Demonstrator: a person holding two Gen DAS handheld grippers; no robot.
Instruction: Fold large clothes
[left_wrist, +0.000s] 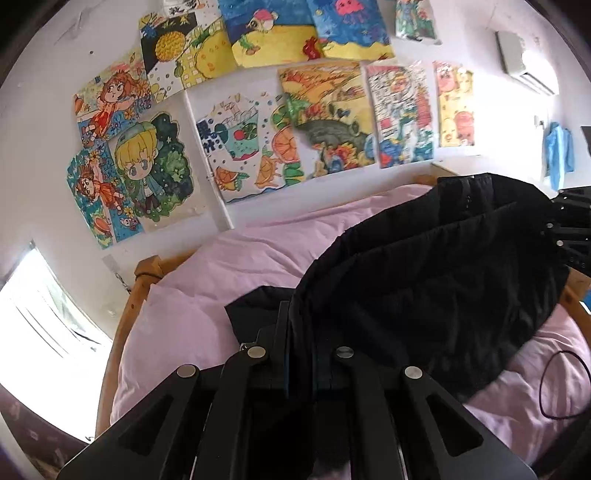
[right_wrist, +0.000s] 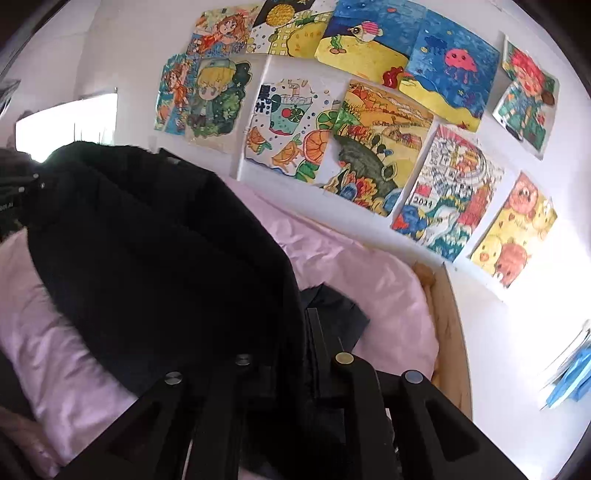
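A large black garment (left_wrist: 424, 273) hangs in a sagging span above the pink bedding (left_wrist: 229, 266), stretched between the two hand-held grippers. In the left wrist view the cloth runs from the left gripper (left_wrist: 301, 332) up and to the right, where dark linkage of the other tool (left_wrist: 572, 236) shows at the picture's edge. The right wrist view shows the same garment (right_wrist: 159, 251) running the other way, from the right gripper (right_wrist: 308, 332) up and to the left. The left gripper is clamped on a bunched edge of the cloth. The right gripper's jaws stand nearly together with fabric between them; whether the pads press on it is hard to make out, black on black. Only the left view shows a loop of dark cord (left_wrist: 554, 384) on the bedding near the bed's right edge, a wall-mounted air conditioner (left_wrist: 524, 62) and a blue cloth (left_wrist: 559, 155) hanging on the wall. Both show children's drawings (right_wrist: 369, 140) on the wall and the wooden bed frame (right_wrist: 452, 332). The garment's lower folds fall behind the gripper bodies, so its shape cannot be told.
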